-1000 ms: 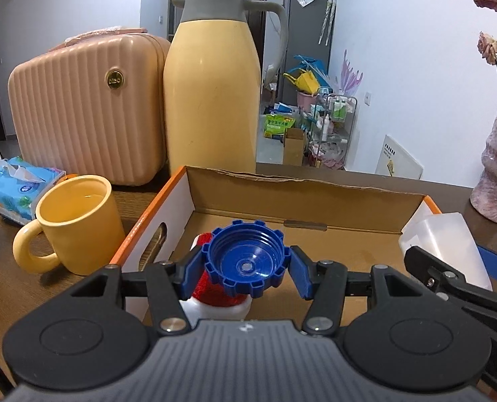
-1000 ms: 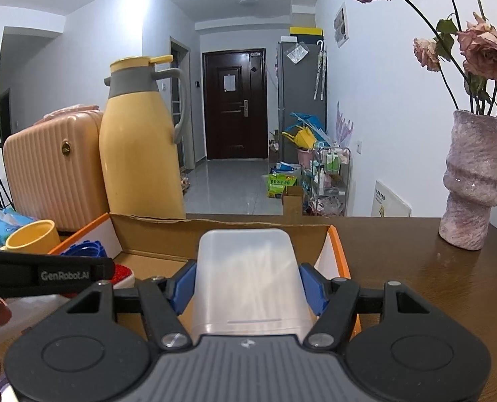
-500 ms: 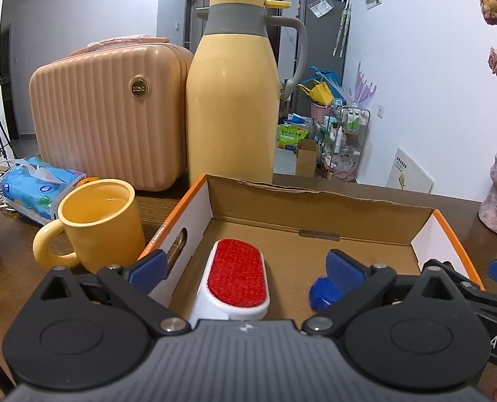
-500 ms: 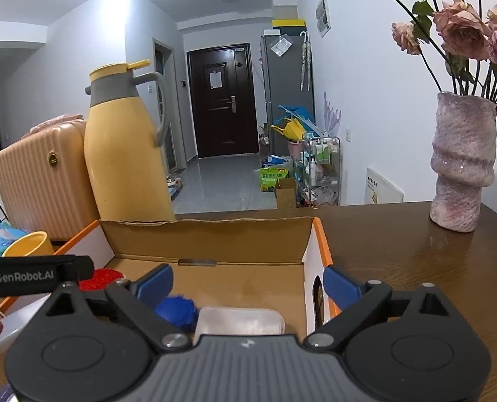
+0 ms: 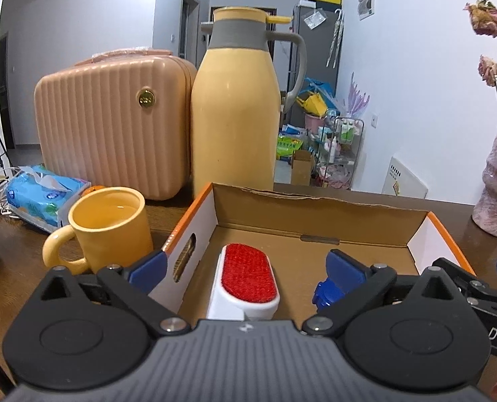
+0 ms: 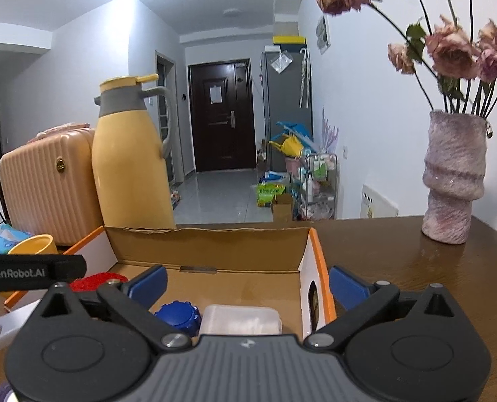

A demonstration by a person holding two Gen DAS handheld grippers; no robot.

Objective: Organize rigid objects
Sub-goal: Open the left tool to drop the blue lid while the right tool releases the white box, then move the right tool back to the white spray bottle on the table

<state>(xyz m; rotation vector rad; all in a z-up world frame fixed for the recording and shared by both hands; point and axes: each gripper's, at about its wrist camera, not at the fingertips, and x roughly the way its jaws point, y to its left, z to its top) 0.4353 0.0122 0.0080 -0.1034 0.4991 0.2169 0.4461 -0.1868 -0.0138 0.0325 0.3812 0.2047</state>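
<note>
Both the left gripper [image 5: 246,264] and the right gripper [image 6: 246,283] are standing wide apart, gripping nothing, the right's jaws having just been opening. The round blue ridged plastic cap [image 6: 178,316] is lying in the open orange-edged cardboard box [image 6: 208,248]; the frosted clear plastic container [image 6: 241,321] is sitting just beside it.

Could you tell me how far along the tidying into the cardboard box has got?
Done: the red lint brush, blue cap and clear container lie in the cardboard box. In hand: nothing; the left gripper and right gripper have just opened. Left: possibly the yellow mug outside.
</note>
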